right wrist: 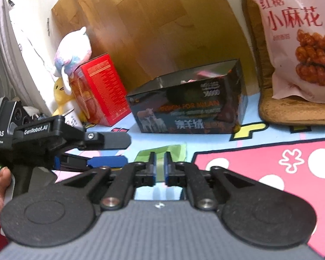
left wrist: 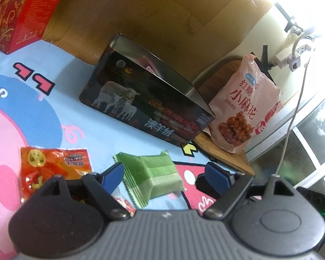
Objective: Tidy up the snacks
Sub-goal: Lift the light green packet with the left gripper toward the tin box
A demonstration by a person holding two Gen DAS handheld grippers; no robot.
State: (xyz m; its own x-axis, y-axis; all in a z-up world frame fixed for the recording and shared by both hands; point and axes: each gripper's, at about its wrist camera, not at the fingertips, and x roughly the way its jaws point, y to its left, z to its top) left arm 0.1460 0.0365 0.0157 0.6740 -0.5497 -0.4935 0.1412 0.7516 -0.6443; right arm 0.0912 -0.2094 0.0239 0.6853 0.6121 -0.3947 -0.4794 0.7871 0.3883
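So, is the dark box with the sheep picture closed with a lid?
No. In the left wrist view the dark box stands open at the top, and something pink shows inside.

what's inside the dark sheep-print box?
The dark box is open-topped. Both wrist views show only a sliver of something pink above its rim. What the pink thing is, and anything lower down, is hidden by the box walls.

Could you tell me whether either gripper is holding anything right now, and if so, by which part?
Nothing is held: the left gripper is open around the green packet, and the right gripper has a small gap.
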